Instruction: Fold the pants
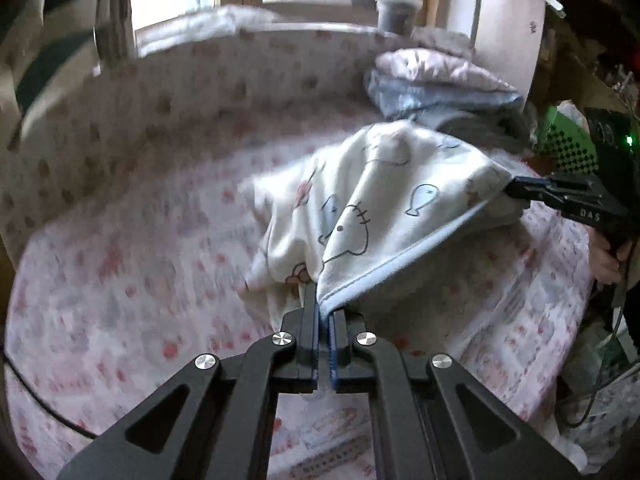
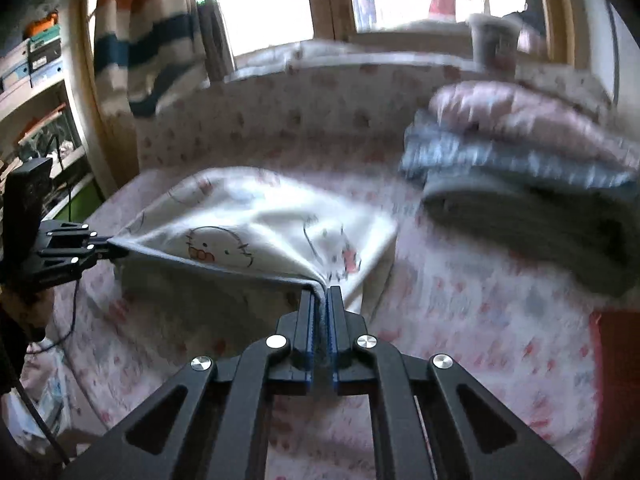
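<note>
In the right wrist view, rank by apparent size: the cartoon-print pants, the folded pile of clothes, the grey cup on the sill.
1-2. Cartoon-print pants and folded pile of clothes: similar spread; blur and differing nearness make this unsure.
3. Grey cup: plainly smallest, though farthest away.

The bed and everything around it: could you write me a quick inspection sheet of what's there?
Surface: bed sheet, white with pink print.
Job's things: cartoon-print pants, lifted, blue-edged hem stretched between the two grippers.
Clutter: folded clothes stack near the far right.
Grippers: left gripper and right gripper each shut on the hem.
Cables: black cable along the bed's left edge.
Surroundings: window, striped garment hanging, shelves.
</note>
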`<state>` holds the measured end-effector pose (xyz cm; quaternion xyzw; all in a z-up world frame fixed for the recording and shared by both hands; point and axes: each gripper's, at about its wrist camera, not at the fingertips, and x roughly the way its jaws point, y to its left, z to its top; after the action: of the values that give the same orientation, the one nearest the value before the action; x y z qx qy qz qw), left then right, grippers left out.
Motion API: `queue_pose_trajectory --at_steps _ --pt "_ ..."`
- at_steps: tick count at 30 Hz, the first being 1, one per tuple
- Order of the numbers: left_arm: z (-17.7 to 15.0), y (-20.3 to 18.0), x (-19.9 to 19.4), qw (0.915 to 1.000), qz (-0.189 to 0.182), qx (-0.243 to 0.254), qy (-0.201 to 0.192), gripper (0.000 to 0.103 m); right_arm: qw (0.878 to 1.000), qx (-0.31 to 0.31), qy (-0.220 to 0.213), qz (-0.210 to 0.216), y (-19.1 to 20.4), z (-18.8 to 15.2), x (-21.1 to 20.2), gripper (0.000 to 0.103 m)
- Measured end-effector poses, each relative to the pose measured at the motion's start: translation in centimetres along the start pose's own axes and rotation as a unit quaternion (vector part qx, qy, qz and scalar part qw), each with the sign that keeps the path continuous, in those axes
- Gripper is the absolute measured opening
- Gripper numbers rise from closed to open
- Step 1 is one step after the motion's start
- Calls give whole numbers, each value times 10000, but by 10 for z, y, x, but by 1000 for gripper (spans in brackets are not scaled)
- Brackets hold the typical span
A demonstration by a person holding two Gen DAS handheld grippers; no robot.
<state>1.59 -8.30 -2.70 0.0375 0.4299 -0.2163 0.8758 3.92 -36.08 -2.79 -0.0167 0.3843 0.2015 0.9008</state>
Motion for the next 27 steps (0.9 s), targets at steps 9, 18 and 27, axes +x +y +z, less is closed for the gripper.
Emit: queue_pose_trajectory --at_steps 9,18,27 --pt "4 -13 -25 9993 -209 240 -196 37 9997 117 -166 169 -6 -12 -22 34" --pt "72 -8 -21 9923 88 -523 -1123 22 9939 601 -859 -332 10 55 -19 34" --pt "81 13 47 9938 177 -1052 -323 2 9963 582 -390 -493 35 70 47 19"
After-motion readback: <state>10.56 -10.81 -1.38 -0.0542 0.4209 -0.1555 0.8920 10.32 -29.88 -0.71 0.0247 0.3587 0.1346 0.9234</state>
